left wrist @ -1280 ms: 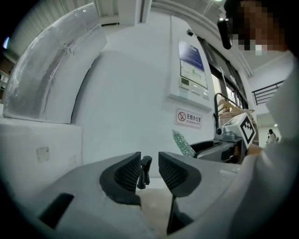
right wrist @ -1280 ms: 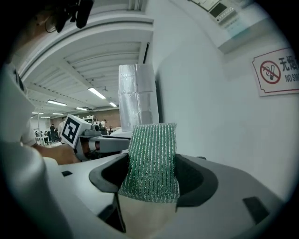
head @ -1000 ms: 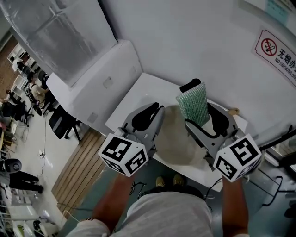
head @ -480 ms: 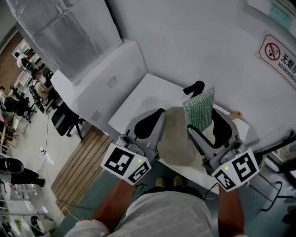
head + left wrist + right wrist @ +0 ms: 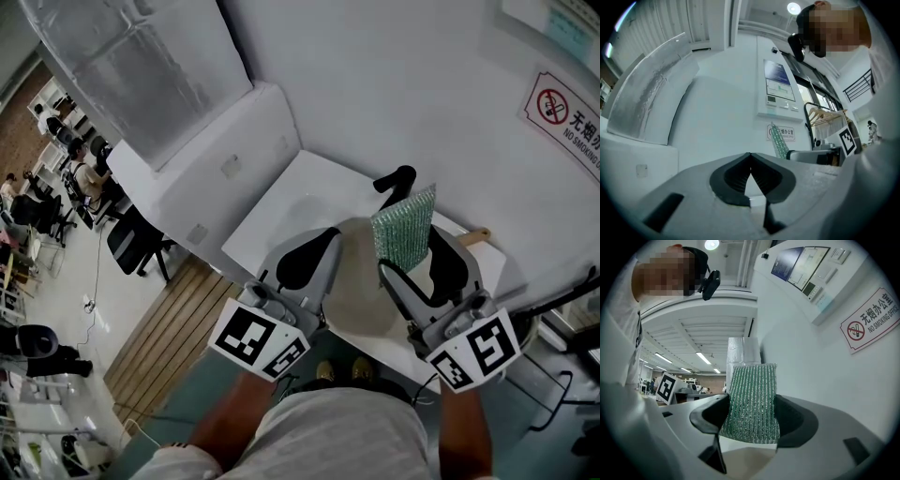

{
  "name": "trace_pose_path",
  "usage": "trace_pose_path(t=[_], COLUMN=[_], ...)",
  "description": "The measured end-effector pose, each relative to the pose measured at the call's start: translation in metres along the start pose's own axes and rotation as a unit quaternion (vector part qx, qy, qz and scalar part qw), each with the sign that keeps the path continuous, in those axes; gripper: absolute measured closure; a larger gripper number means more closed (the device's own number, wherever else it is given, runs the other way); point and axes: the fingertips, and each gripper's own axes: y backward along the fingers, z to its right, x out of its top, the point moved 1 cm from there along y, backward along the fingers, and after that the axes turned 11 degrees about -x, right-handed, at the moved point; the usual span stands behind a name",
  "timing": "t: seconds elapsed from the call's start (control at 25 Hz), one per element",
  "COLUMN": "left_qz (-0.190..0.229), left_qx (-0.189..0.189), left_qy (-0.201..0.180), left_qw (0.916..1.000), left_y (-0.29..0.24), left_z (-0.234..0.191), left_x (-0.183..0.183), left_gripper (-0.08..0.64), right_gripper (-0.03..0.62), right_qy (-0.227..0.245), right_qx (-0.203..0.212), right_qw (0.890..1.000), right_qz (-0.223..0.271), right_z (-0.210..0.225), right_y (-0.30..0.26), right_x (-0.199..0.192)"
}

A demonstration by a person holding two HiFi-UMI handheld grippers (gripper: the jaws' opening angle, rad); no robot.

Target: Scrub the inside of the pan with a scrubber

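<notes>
A pan [image 5: 361, 286] with a pale beige inside sits on the white table [image 5: 272, 211], its black handle [image 5: 394, 178] pointing away from me. My right gripper [image 5: 419, 251] is above the pan's right side and is shut on a green scrubber [image 5: 405, 228], which stands upright out of the jaws. The right gripper view shows the scrubber [image 5: 752, 401] pinched between both black pads. My left gripper [image 5: 323, 242] hovers at the pan's left edge. Its jaws [image 5: 750, 157] are shut with nothing between them.
The table stands in a corner against white walls. A no-smoking sign [image 5: 562, 108] hangs on the wall at the right. A wooden tip [image 5: 475, 232] pokes out beyond the right gripper. Left of the table the floor lies far below, with office chairs.
The left gripper's jaws have closed on nothing. Both grippers sit slightly further to the right over the pan. The scrubber stays gripped in the right gripper.
</notes>
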Motion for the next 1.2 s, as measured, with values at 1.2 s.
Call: trace_pose_path(t=[1.2], left_qz=[-0.004], left_qx=[-0.001], left_qy=[0.004], left_qw=[1.0000], left_y=[-0.0041], left_z=[0.0002], left_x=[-0.0056], left_gripper=[0.545], right_gripper=[0.288], right_qy=[0.009], right_qx=[-0.001], right_qw=[1.000], right_qz=[-0.008], right_z=[-0.0005], right_y=[0.0005], right_x=[-0.0084])
